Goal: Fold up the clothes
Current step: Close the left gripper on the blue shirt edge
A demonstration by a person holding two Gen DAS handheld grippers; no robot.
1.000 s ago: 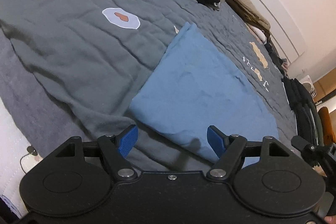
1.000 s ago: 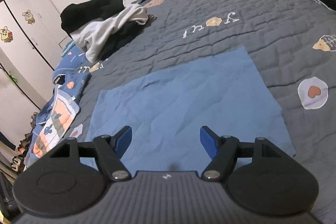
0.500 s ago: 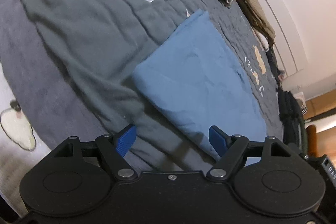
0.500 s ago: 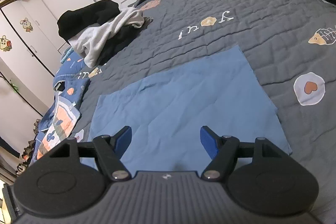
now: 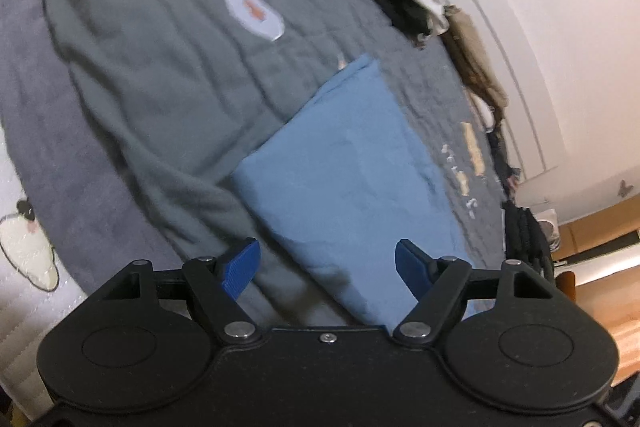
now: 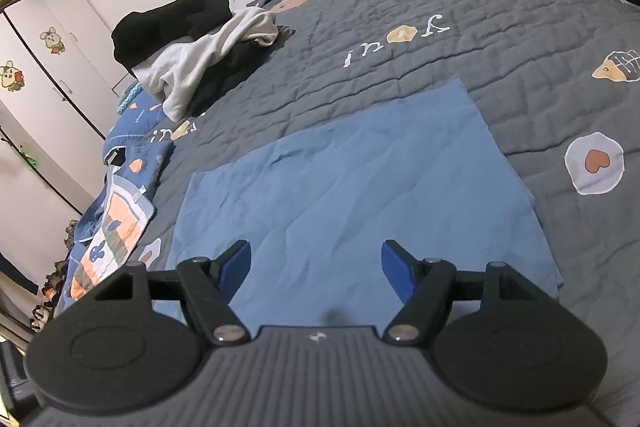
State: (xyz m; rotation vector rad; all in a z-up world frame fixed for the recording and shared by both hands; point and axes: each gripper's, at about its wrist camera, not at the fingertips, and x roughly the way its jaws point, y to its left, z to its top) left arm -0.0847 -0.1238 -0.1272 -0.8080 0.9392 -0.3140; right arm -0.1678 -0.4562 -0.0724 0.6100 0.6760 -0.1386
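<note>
1. A bed under a grey quilted cover with cartoon patches [image 6: 460,67] is filling the room.
2. One flat blue rectangular cloth [image 6: 360,195] is lying mid-quilt, near a single heap of black and white garments [image 6: 192,47].
3. Two grippers are hovering above it: left gripper [image 5: 328,265] and right gripper [image 6: 316,267], both spread wide, gripping nothing.
4. The cloth is looking light, limp and thin; pinching its corners is probably best.

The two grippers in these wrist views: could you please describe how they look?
Both share one design. The left gripper has a smooth black body with two round discs, black linkage arms with silver pivot screws, and ribbed blue fingertips. The right gripper matches, but its centre plate is grey and ridged, with a small logo. No cables or sleeves show.
</note>
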